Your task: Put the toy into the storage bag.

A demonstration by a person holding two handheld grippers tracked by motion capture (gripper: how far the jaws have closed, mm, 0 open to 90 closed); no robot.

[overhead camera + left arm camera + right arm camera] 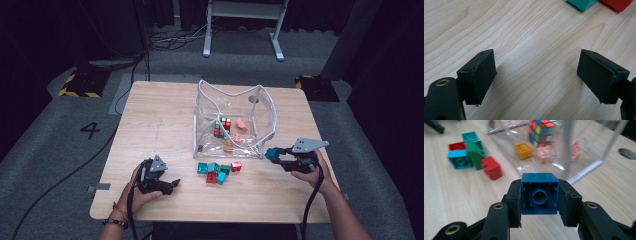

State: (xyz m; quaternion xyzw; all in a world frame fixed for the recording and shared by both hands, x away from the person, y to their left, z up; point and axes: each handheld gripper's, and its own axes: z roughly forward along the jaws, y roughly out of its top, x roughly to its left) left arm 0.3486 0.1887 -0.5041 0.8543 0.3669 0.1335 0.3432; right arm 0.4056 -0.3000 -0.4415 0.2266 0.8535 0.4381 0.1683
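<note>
Blocks (218,171) remain on the worktop (165,125); right gripper (539,197) jaws pinch a blue block (539,193), bag (232,120) ahead; left gripper (536,75) jaws spread, empty.

1. I see a table (165,120) of pale wood with fine grain and a smooth matt finish.
2. The blue building block (540,194) looks like hard, slightly glossy plastic.
3. My right gripper (539,202) has matt black plastic jaws and brass-coloured metal inserts.
4. The clear bag (265,107) is glossy, crinkled transparent plastic.
5. The puzzle cube (541,131) has shiny coloured faces.
</note>
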